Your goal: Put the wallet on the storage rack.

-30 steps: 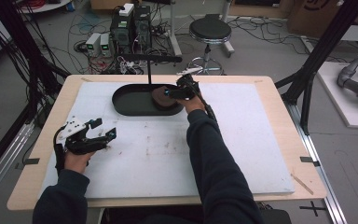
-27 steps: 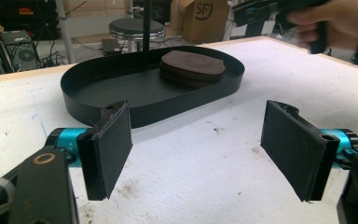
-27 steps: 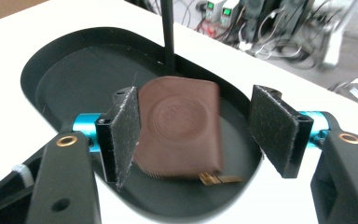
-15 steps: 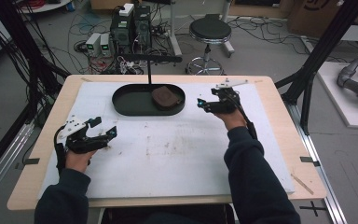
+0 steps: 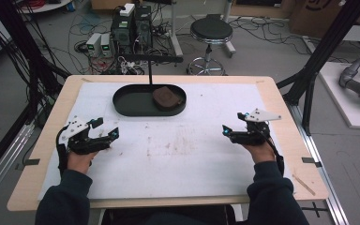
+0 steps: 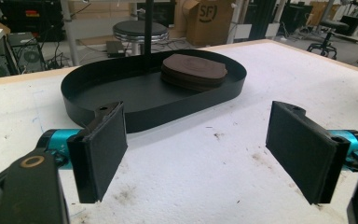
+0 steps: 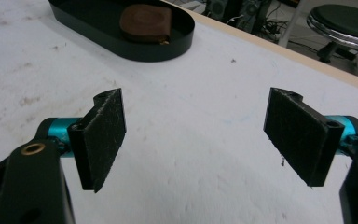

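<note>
A black oval tray (image 5: 131,107) stands at the back middle of the table, with a flat brown pad (image 5: 168,97) lying in its right end. My left gripper (image 5: 106,127) rests on the white mat near the front left, pointing at the tray (image 6: 177,109) and the pad (image 6: 193,70). Its jaws have just been opening a little wider and stand open, nothing between them (image 6: 205,154). My right gripper (image 5: 233,123) hovers at the right, well clear of the tray (image 7: 168,46). Its jaws have just been opening and hold nothing (image 7: 200,140).
A thin black post (image 5: 150,70) with a crossbar rises at the tray's back edge. The white mat (image 5: 183,154) covers most of the wooden table (image 5: 281,108). Behind the table stand a stool (image 5: 211,30), computer boxes (image 5: 131,28) and cables.
The right hand has drawn back from the tray to the right and toward the front, leaving the brown pad in the tray. The left hand has stayed put.
</note>
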Tool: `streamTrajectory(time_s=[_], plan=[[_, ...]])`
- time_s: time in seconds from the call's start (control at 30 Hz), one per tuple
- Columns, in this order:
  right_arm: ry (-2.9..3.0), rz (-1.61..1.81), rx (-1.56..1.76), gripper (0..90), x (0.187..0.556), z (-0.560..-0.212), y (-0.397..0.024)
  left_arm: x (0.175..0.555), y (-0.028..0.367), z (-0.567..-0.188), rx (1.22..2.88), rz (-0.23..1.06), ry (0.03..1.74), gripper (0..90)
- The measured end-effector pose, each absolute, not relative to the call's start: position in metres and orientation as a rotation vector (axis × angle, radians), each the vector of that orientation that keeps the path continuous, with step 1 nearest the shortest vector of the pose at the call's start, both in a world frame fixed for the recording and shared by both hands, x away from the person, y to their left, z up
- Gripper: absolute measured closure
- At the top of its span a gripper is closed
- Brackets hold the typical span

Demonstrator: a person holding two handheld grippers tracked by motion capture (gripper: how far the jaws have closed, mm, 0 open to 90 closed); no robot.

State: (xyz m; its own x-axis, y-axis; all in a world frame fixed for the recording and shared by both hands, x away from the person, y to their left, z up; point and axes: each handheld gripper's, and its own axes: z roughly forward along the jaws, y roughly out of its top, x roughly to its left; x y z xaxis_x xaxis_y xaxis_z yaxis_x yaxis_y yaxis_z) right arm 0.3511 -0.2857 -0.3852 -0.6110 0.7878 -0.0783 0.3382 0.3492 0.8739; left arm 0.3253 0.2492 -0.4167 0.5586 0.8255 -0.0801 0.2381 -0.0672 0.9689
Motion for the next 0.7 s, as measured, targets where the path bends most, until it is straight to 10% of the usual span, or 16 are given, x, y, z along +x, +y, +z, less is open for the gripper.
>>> streamTrajectory(time_s=[0.7], plan=[[2.092,1.166,1.010,21.2,0.334,-0.397,-0.300,0.320,0.247,-0.415,1.616,0.628,0.899,20.3]])
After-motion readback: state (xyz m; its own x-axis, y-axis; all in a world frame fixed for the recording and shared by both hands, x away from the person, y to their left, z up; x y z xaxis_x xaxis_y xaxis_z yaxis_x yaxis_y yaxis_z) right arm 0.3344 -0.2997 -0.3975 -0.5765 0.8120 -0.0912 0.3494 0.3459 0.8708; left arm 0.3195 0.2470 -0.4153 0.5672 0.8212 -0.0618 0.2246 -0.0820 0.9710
